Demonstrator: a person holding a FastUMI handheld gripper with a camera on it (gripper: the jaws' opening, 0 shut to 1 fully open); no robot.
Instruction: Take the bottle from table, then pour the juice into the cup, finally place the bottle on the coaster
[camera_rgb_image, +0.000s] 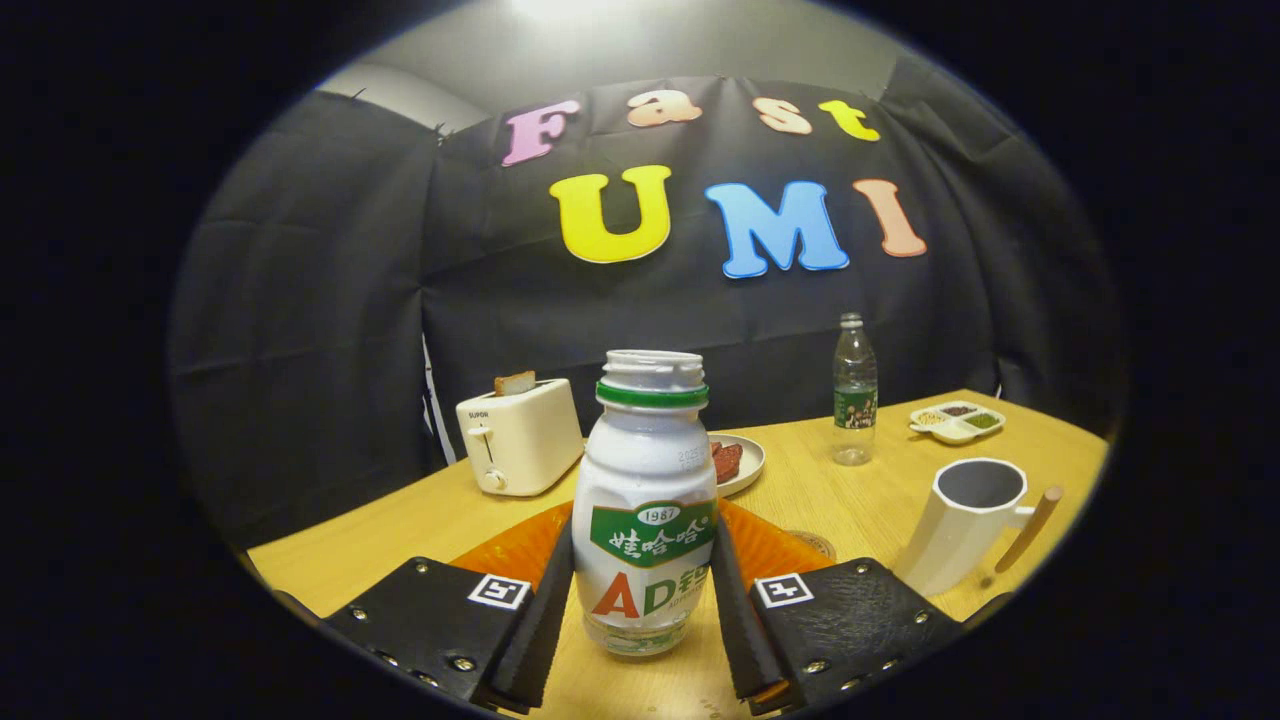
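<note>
A white juice bottle (647, 500) with a green neck ring and no cap stands upright between my fingers. My gripper (645, 590) is shut on the bottle, with both fingers pressed against its lower sides. Its base is at or just above the wooden table (840, 500); I cannot tell which. A white faceted cup (965, 525) with a wooden handle stands to the right, beyond the right finger. A small round coaster (815, 544) peeks out just beyond the right finger, between the bottle and the cup.
An orange ridged plate (510, 550) lies right behind the bottle. Further back are a cream toaster (518, 437) holding a slice of bread, a plate (738, 463) of reddish food, a clear water bottle (854, 393) and a small divided dish (957, 421).
</note>
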